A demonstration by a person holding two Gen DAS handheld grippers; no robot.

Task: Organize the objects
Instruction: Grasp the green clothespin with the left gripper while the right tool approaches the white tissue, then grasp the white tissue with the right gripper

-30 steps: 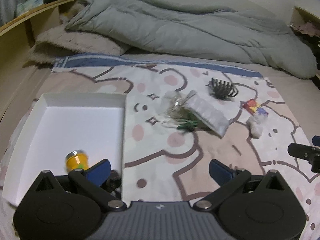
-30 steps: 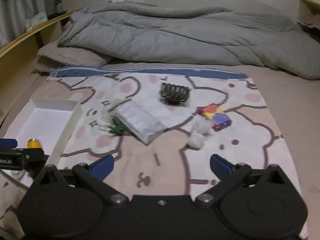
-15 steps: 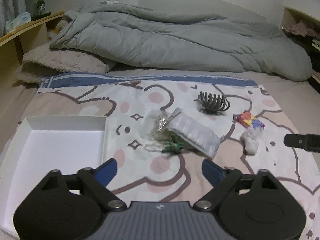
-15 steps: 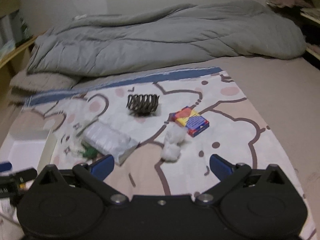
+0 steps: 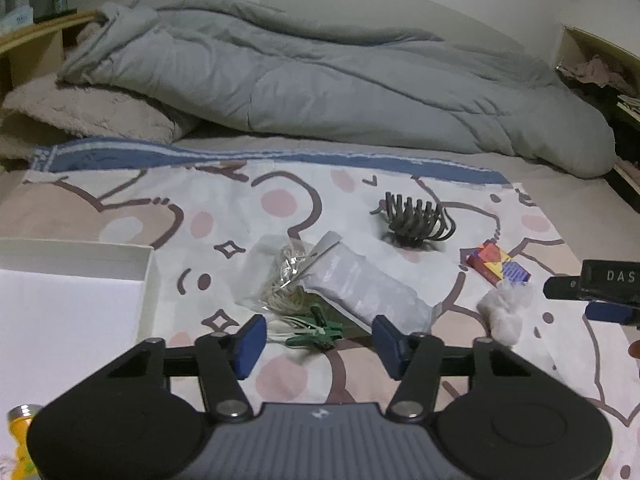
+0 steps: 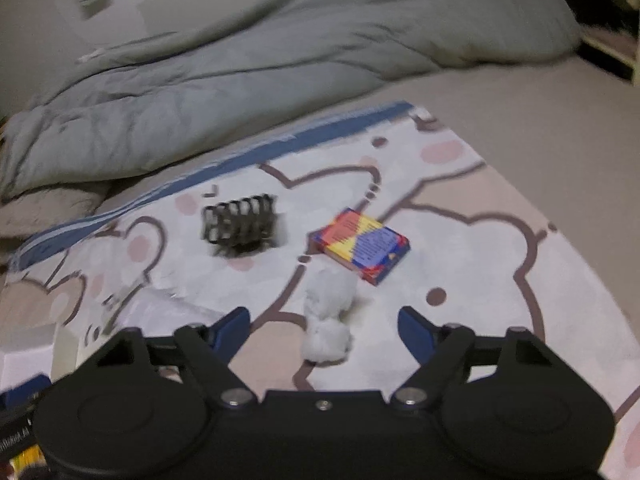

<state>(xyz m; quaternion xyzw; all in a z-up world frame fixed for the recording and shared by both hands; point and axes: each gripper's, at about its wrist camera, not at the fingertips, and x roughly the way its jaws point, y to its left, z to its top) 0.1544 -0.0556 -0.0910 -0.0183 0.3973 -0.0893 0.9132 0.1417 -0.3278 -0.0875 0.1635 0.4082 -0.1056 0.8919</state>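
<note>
Barely begun: only the yellow bottle is seen in the white box, lower left.
Hair claw, packet, card box and cotton are left on the bed; left gripper and right gripper fingers have just been closing, part open, nothing gripped.

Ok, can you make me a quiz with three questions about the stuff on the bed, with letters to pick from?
1. Where does the white cotton wad lie?
A. just in front of the colourful box
B. inside the white tray
C. on the grey duvet

2. What colour is the clip by the left gripper?
A. red
B. green
C. yellow

3. How is the right gripper?
A. shut on the hair claw
B. holding the box
C. open, holding nothing

Answers: 1 A, the wad sits beside the box; 2 B, it looks green; 3 C, nothing is pinched between its fingers.
</note>
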